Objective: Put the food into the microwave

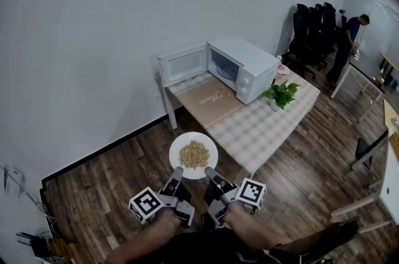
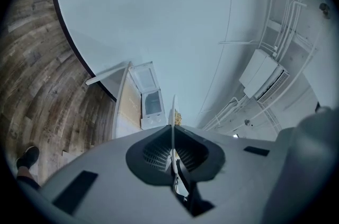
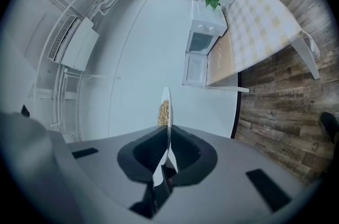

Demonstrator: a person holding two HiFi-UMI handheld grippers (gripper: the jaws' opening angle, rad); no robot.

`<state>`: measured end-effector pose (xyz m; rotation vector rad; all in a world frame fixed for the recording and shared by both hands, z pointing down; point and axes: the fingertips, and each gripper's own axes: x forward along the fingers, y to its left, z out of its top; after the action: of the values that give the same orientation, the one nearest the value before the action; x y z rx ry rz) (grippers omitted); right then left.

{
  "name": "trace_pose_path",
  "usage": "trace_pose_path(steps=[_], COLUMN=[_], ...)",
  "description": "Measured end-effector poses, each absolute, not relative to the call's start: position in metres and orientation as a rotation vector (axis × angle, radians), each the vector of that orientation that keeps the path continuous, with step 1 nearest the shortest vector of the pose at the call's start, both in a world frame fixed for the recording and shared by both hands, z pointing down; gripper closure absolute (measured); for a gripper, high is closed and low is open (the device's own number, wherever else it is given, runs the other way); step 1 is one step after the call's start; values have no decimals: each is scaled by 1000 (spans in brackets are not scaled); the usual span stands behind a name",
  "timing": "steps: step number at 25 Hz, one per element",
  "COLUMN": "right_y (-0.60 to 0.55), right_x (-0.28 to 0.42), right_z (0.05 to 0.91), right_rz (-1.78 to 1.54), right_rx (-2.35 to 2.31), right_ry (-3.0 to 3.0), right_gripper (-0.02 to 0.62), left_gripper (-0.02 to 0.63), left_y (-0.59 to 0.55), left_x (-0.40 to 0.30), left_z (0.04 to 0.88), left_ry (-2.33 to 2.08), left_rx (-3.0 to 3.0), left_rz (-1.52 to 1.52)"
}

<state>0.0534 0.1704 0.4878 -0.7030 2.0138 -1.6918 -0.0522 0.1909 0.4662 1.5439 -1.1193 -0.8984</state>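
A white plate (image 1: 179,145) with a heap of pale brown food (image 1: 194,154) hangs level over the wooden floor, just short of the table's near corner. My left gripper (image 1: 176,175) is shut on the plate's near left rim, and my right gripper (image 1: 211,175) is shut on its near right rim. The left gripper view has the plate (image 2: 172,114) edge-on between the jaws of the left gripper (image 2: 172,157). In the right gripper view the plate (image 3: 167,106) and food (image 3: 163,111) stand in the right gripper (image 3: 168,151). The white microwave (image 1: 243,69) sits on the table with its door (image 1: 182,64) swung open to the left.
The table (image 1: 252,125) has a checked cloth and stands against the white wall. A potted plant (image 1: 282,94) stands right of the microwave. Black chairs (image 1: 315,32) and a person (image 1: 346,44) are at the far right, beside other desks (image 1: 391,125).
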Motion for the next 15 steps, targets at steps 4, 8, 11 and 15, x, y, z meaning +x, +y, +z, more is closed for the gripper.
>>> trace_pose_path(steps=[4, 8, 11, 15], right_y=[138, 111, 91, 63], right_x=[59, 64, 74, 85], right_z=[488, 486, 486, 487], right_rz=[-1713, -1733, -1739, -1734], right_rx=[-692, -660, -667, -652], right_ry=[2004, 1988, 1975, 1962], right_gripper=[571, 571, 571, 571], left_gripper=[584, 584, 584, 584], left_y=[159, 132, 111, 83], left_x=[-45, -39, -31, -17], left_z=[466, 465, 463, 460], left_ry=[-1125, -1143, -1154, -1147], left_rx=[1530, 1524, 1528, 1539], left_rz=[-907, -899, -892, -894])
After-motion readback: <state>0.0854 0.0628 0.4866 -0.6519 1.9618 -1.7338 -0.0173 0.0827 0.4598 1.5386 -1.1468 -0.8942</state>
